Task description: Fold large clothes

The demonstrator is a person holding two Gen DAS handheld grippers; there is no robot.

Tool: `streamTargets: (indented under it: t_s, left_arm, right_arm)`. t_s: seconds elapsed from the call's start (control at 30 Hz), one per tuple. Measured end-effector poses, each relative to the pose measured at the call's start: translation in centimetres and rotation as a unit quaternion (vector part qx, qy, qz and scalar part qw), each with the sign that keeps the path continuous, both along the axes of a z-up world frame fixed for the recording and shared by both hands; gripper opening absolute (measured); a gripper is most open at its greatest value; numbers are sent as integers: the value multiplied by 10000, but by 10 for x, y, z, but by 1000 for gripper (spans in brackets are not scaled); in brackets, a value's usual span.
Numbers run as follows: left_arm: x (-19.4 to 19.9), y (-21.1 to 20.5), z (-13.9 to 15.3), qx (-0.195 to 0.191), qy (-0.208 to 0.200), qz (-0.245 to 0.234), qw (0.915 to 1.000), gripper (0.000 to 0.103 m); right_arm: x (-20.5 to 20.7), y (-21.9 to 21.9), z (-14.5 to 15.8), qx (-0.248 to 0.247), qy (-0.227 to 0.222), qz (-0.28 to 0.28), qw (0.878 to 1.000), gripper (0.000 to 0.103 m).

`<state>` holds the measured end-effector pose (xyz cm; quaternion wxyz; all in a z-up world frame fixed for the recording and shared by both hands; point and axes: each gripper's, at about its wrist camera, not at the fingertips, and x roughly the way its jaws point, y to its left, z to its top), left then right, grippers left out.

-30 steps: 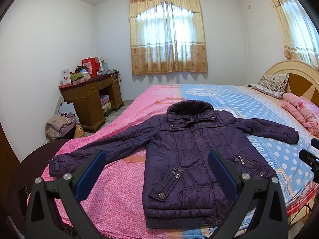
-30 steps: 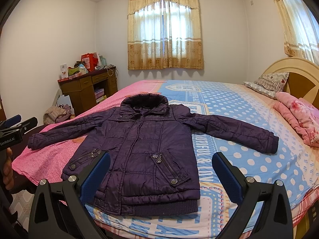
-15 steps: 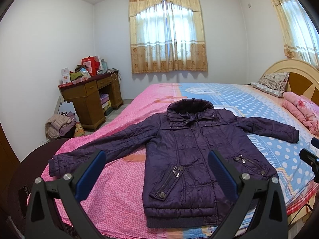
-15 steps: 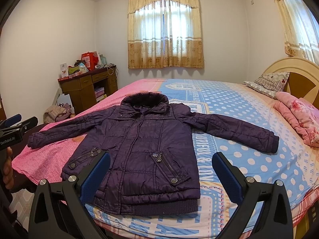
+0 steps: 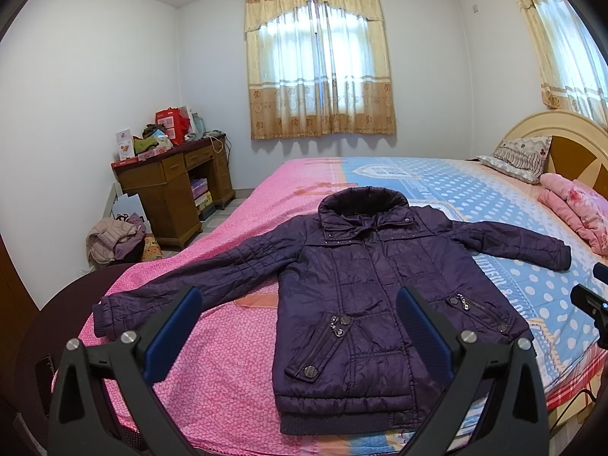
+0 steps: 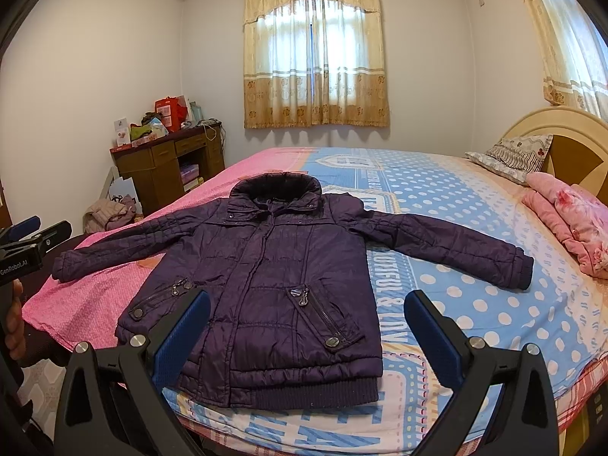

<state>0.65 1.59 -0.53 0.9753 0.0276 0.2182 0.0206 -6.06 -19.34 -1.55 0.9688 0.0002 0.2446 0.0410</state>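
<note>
A bed (image 5: pixel 235 326) wears a pink and blue polka-dot sheet. A patterned pillow (image 5: pixel 518 155) and folded pink blanket (image 5: pixel 573 209) lie near the wooden headboard (image 5: pixel 566 133). A cluttered wooden desk (image 5: pixel 171 186) stands left of the curtained window (image 5: pixel 319 64), clothes (image 5: pixel 112 237) heaped beside it.

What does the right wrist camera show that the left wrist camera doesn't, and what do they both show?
Only the right wrist view shows the hand holding the left gripper at its left edge, with a printed label on its body. Only the left wrist view shows the right gripper at its right edge, and the dark rounded footboard beyond the pink corner of the bed. Both show the purple jacket laid flat, sleeves spread, on the bed, plus the desk, the curtained window, and open blue-padded fingers in the foreground.
</note>
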Motion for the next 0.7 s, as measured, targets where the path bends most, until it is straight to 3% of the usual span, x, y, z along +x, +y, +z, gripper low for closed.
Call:
streamTargets:
  t_s: [0.5,0.7]
  left_arm:
    - [11,-3,-13,66,125,-41,9999,103]
    - [44,-20,-35,170,405,-235,9988,103]
  right_arm:
    - [17,-7,-18,-53,136,-38,9999,102]
    - [57,-53,-50,213,285,-325,9988,102]
